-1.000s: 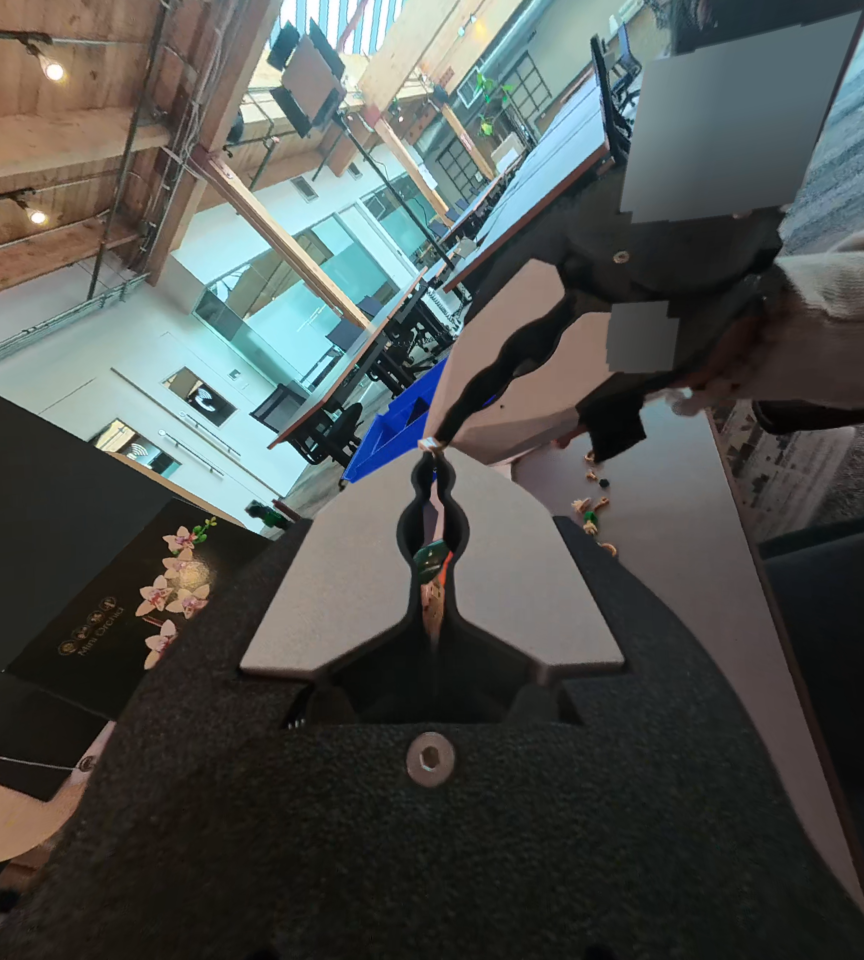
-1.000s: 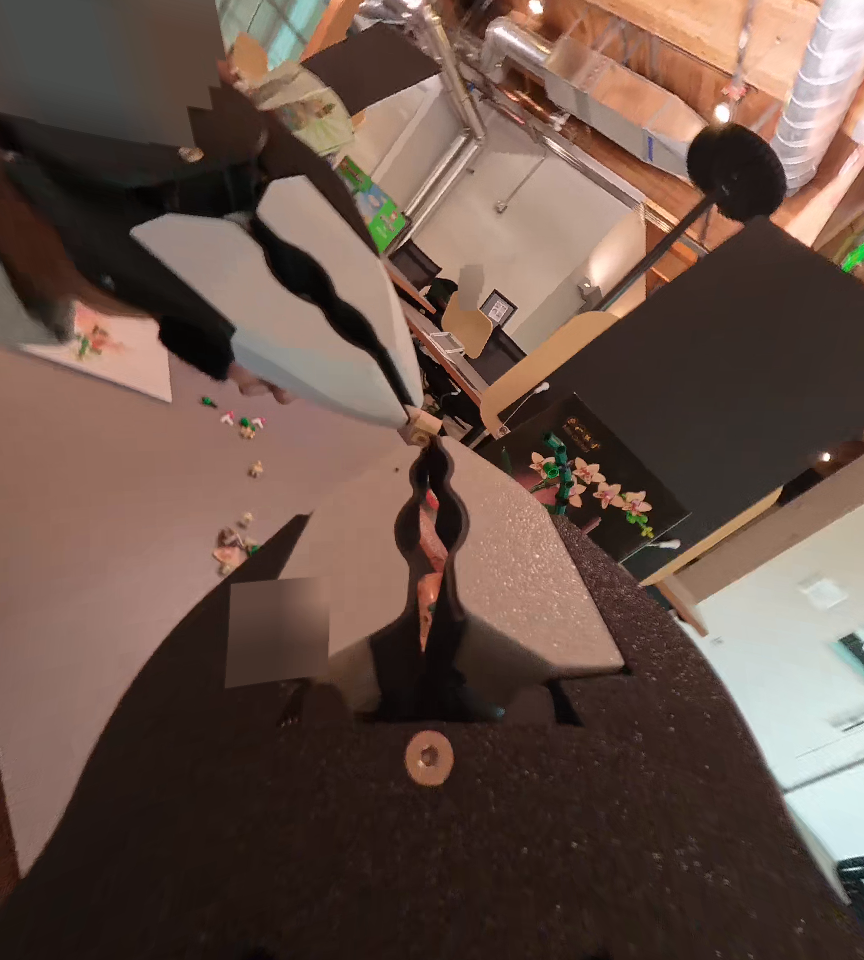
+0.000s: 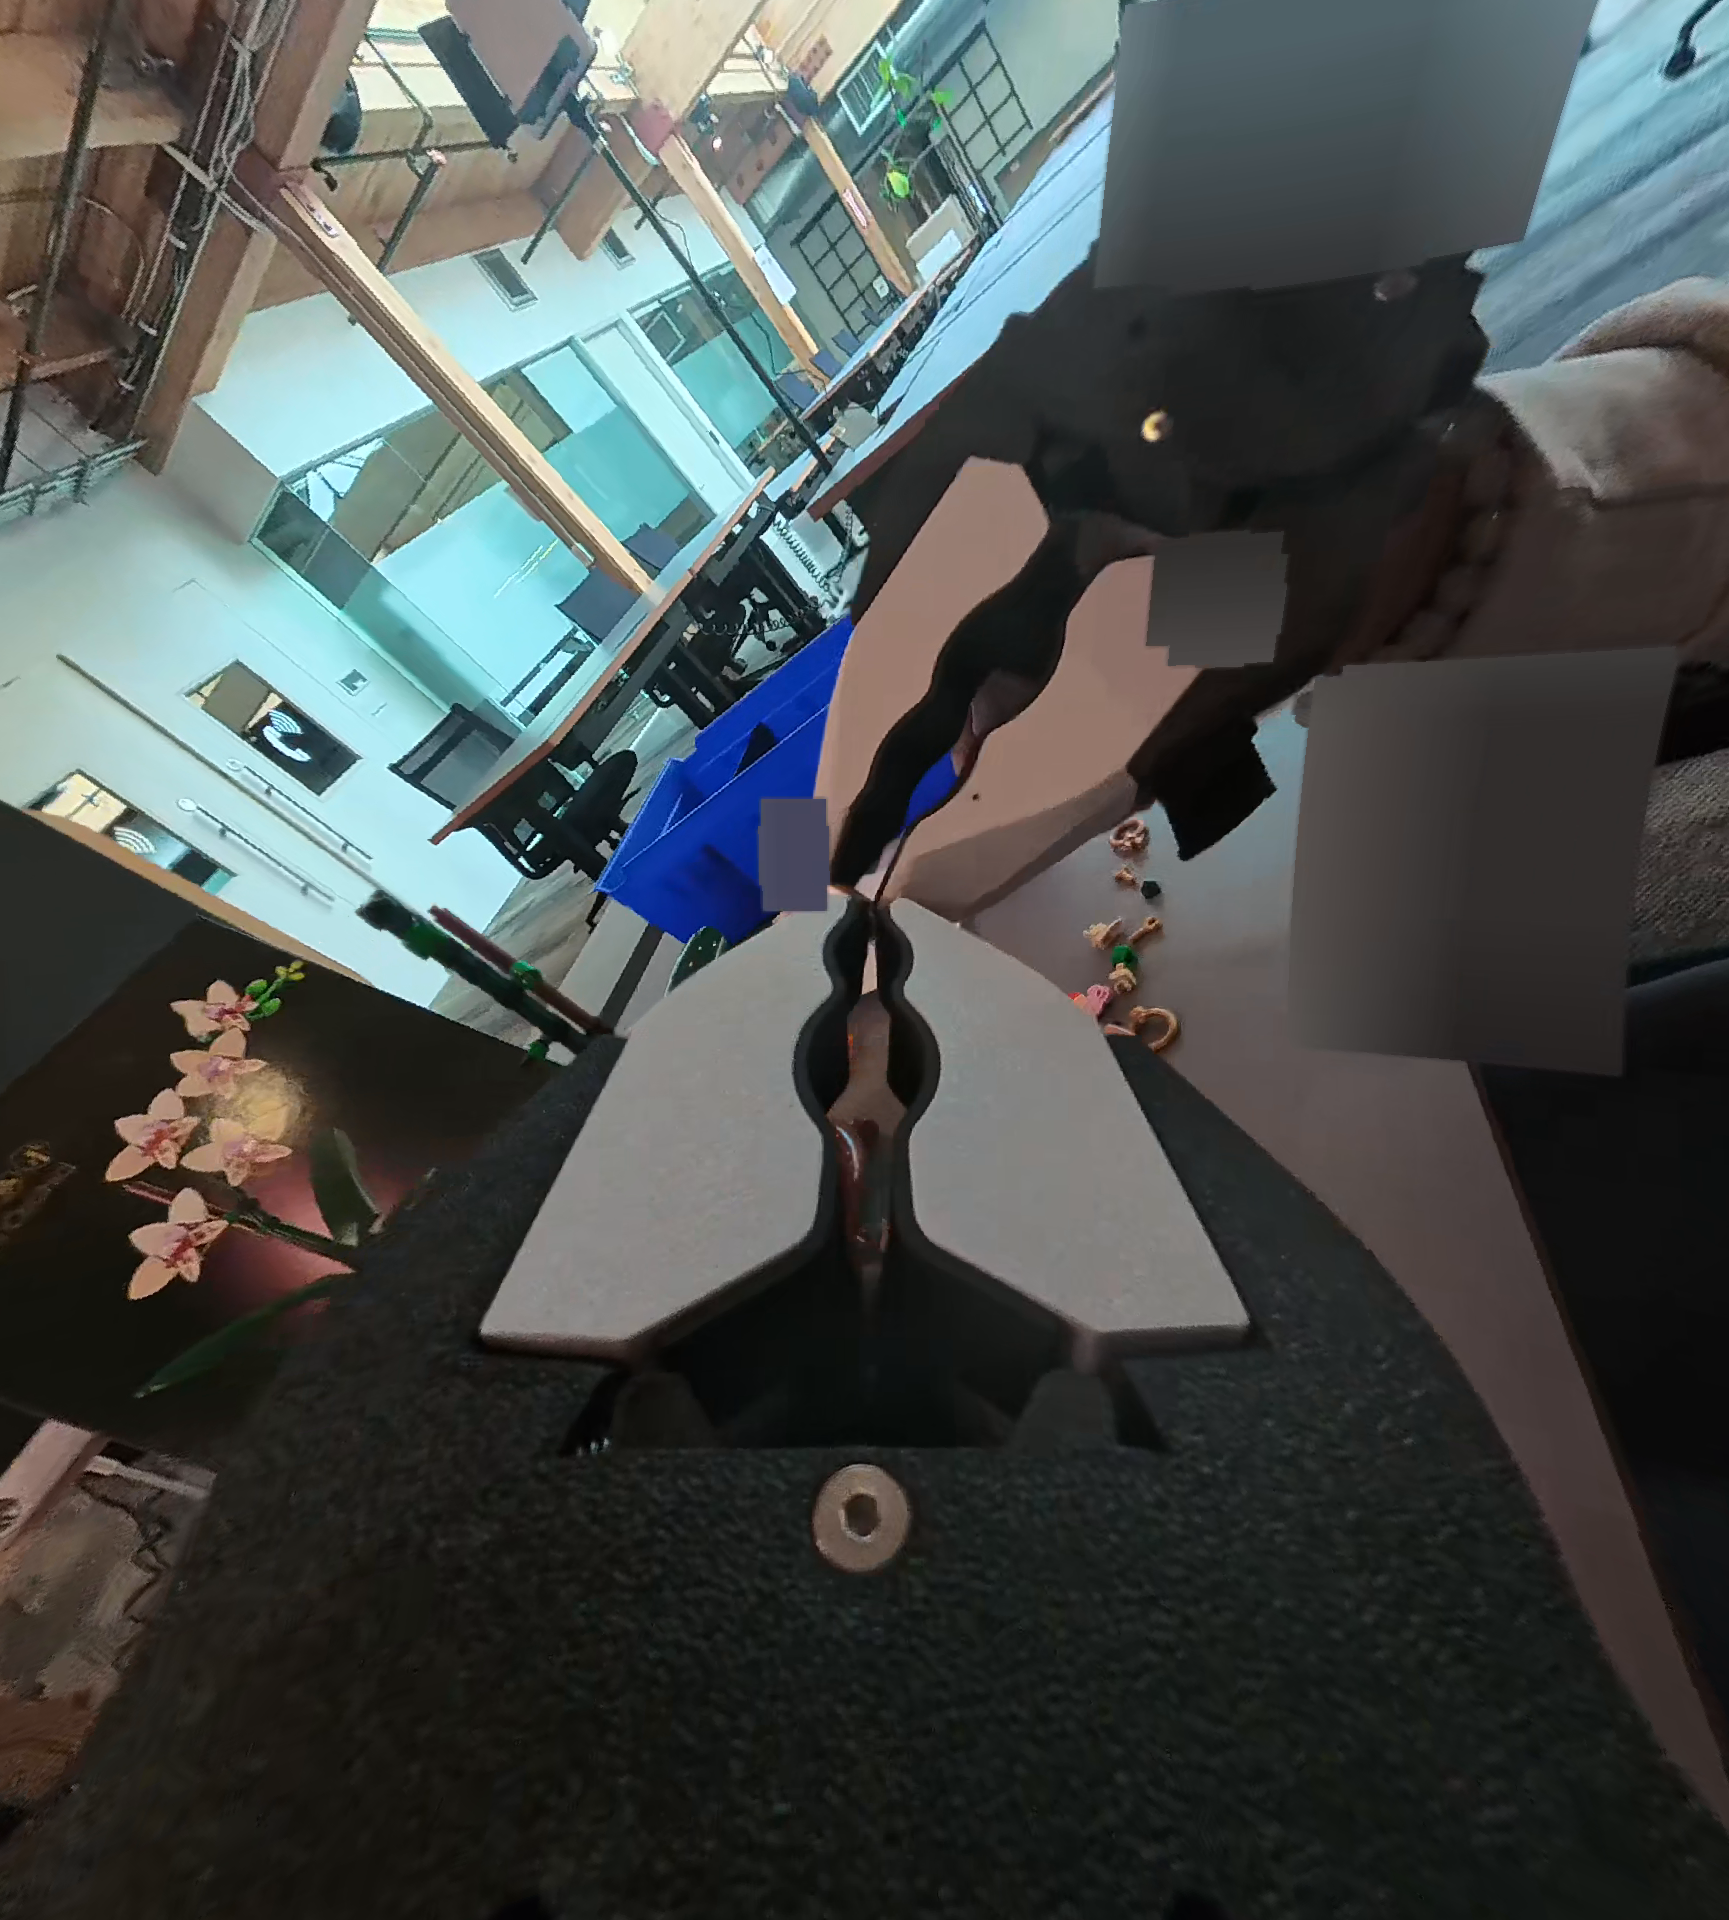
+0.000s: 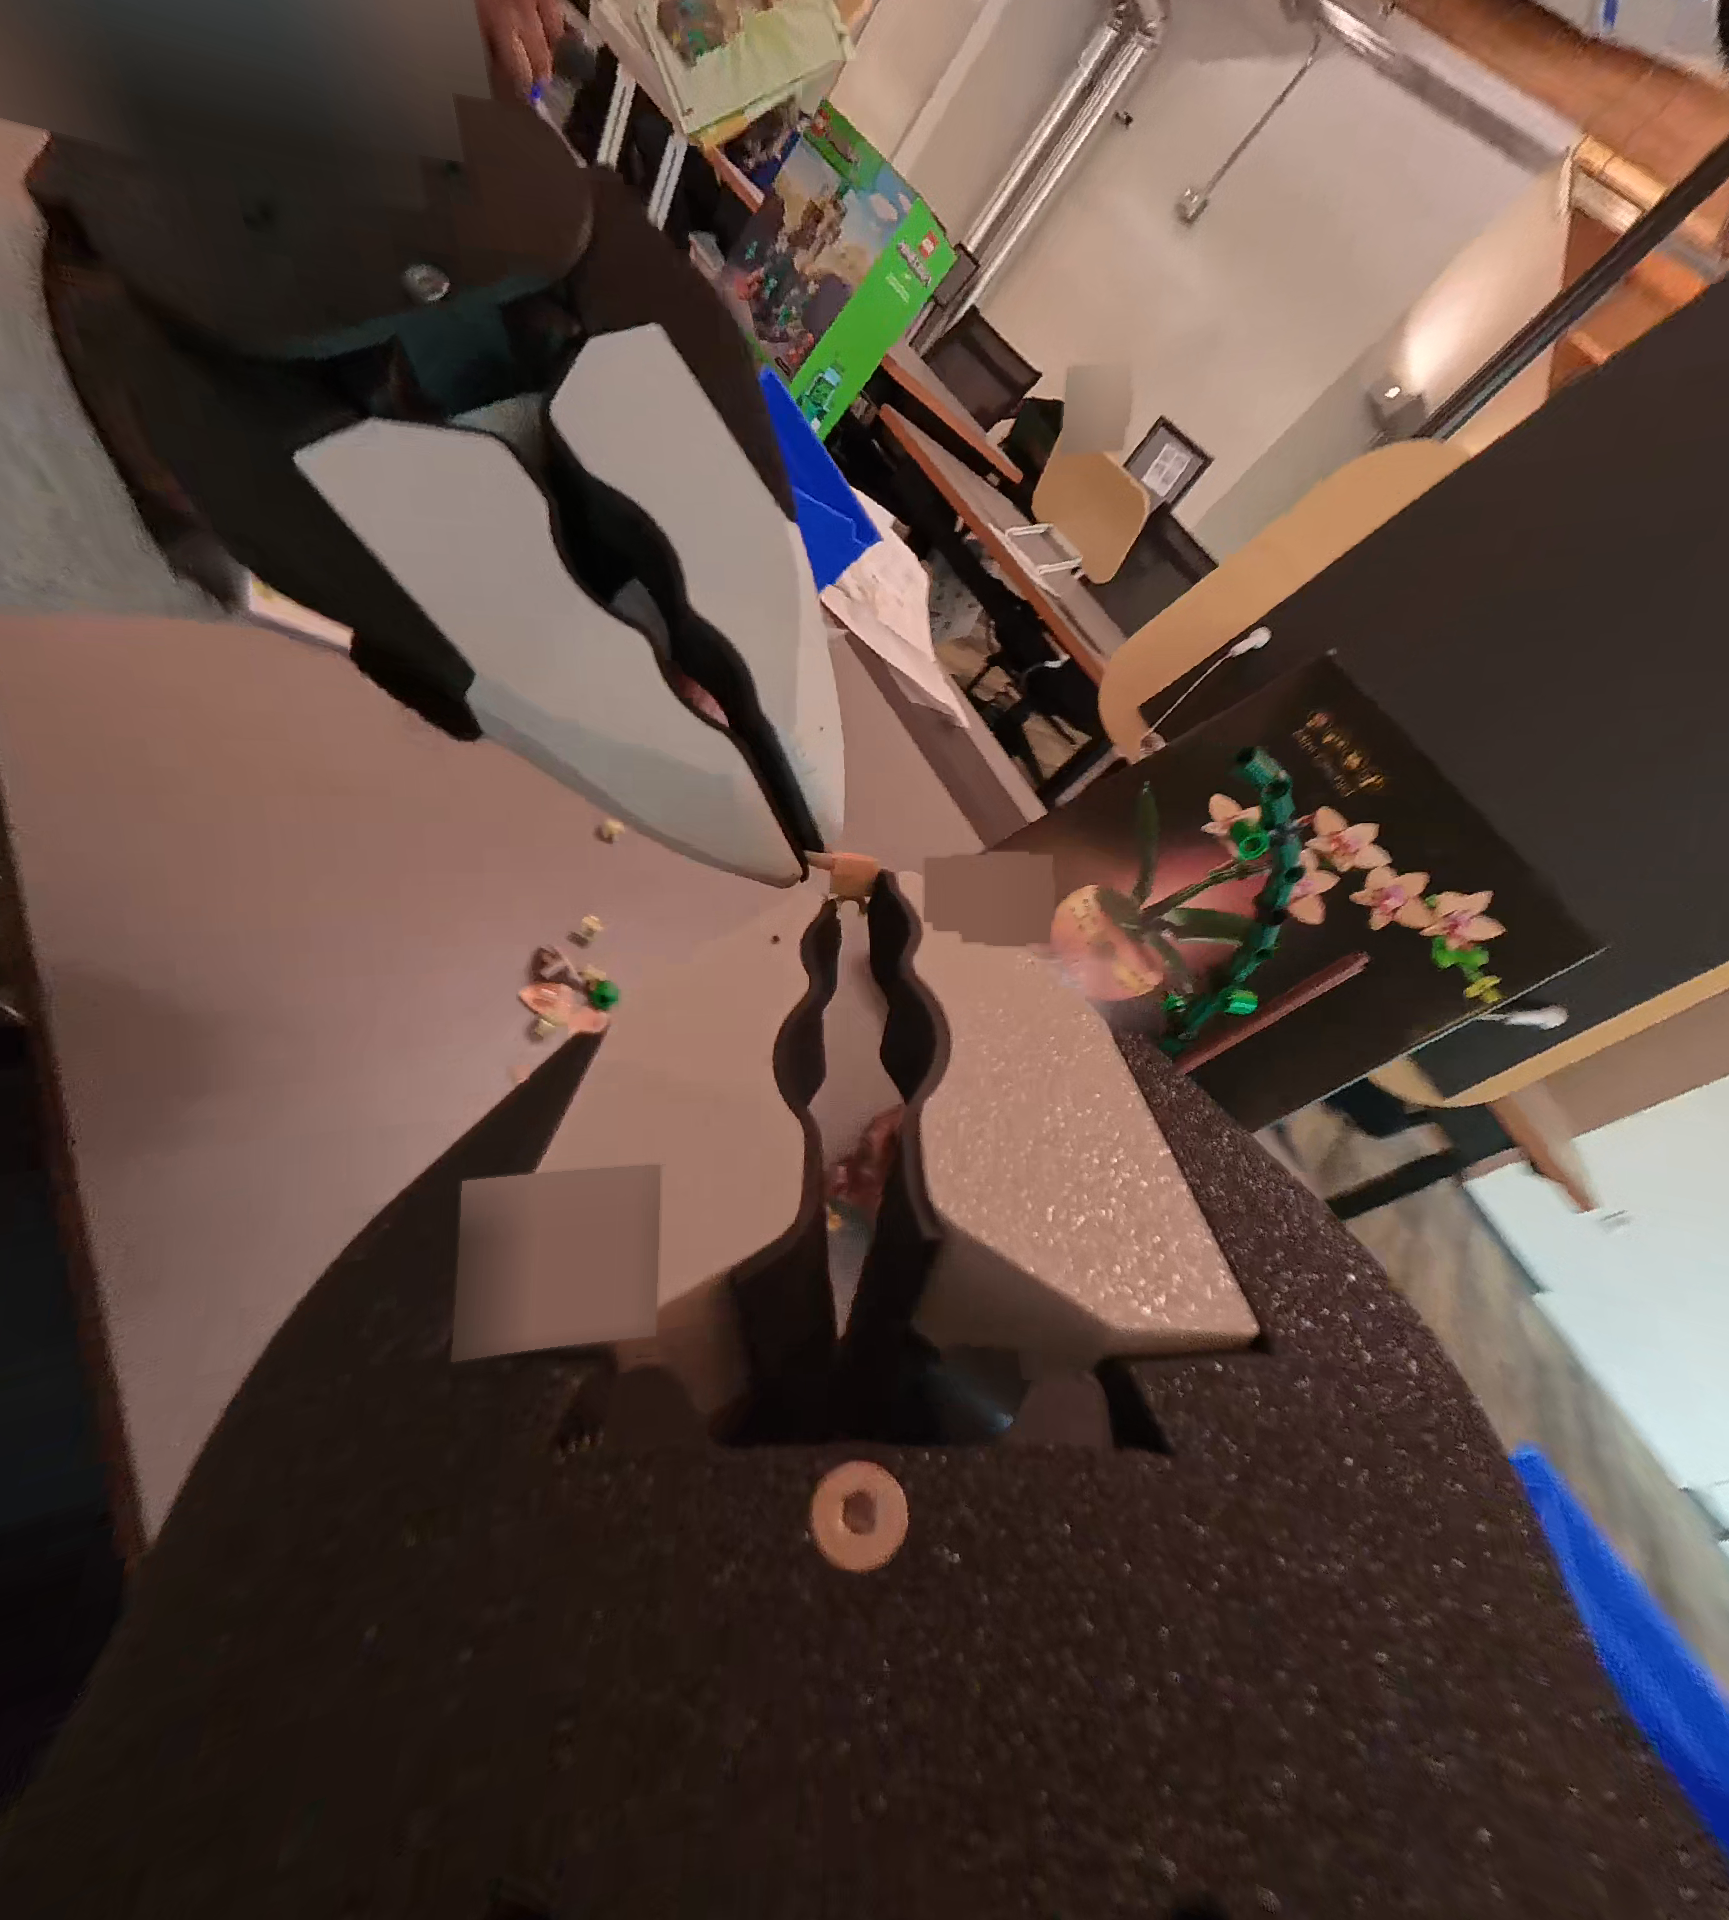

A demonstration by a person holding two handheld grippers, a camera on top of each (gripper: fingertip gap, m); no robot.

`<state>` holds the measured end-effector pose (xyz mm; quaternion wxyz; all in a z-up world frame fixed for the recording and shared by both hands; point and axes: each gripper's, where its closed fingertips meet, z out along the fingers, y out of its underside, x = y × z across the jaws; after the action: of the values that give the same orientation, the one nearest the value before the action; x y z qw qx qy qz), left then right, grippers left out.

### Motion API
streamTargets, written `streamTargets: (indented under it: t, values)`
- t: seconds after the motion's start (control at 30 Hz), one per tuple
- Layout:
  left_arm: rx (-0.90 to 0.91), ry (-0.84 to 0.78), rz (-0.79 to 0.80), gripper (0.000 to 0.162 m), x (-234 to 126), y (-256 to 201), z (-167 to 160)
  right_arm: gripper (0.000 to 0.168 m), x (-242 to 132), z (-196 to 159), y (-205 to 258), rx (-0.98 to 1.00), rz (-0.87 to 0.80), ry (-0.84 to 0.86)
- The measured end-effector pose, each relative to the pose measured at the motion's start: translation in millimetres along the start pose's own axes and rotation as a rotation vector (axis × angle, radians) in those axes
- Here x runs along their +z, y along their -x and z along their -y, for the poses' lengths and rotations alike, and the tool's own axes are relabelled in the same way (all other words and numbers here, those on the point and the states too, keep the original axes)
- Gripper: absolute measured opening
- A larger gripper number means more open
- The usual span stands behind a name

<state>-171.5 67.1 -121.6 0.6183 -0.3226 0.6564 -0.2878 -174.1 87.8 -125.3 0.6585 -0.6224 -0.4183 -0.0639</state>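
My left gripper (image 3: 865,914) and my right gripper (image 4: 855,902) meet tip to tip above the grey table (image 4: 268,831). A small tan piece (image 4: 849,871) sits pinched where the tips meet. Both pairs of fingers are nearly closed on it. In the left wrist view the right gripper (image 3: 849,883) comes in from the upper right, held by a hand in a pale sleeve (image 3: 1670,416). In the right wrist view the left gripper (image 4: 800,868) comes in from the upper left. The blur hides which gripper bears the piece.
Several loose small pieces (image 4: 569,987) lie on the table, also in the left wrist view (image 3: 1125,966). A black box with orchid pictures (image 4: 1359,914) stands at the table's far edge, with a green stem model (image 4: 1255,904) before it. A blue bin (image 3: 725,821) stands beyond.
Both grippers have turned and shifted a little while their tips stay together at the tan piece. The green piece seen through the left gripper's gap no longer shows.
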Motion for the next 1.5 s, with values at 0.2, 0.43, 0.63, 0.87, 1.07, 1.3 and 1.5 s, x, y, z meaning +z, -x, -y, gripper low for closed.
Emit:
streamTargets:
  t: [0.2, 0.43, 0.63, 0.87, 1.07, 1.3, 1.5]
  values:
    - [-0.050, 0.006, -0.001, 0.000, 2, 2, -9, 0.006, 4, -5, -2, -0.244, -0.062, 0.079]
    - [-0.066, 0.084, -0.013, 0.000, 7, 1, -27, 0.006, 12, -22, 3, -0.329, -0.051, 0.150]
    - [-0.100, 0.214, -0.022, 0.000, 11, -3, -57, 0.000, 17, -68, 28, -0.063, 0.093, 0.305]
    - [-0.206, 0.218, 0.004, 0.000, 23, -4, -73, 0.017, 22, -78, 19, 0.298, -0.013, 0.234]
    - [-0.203, 0.219, -0.023, 0.000, 29, -12, -73, 0.009, 25, -80, 15, 0.275, -0.047, 0.255]
    - [-0.235, 0.212, -0.085, 0.000, 29, -21, -70, 0.006, 20, -80, 19, 0.092, -0.053, 0.250]
    - [-0.279, 0.188, -0.038, 0.000, 26, -10, -68, 0.005, 19, -90, 22, -0.220, -0.015, 0.326]
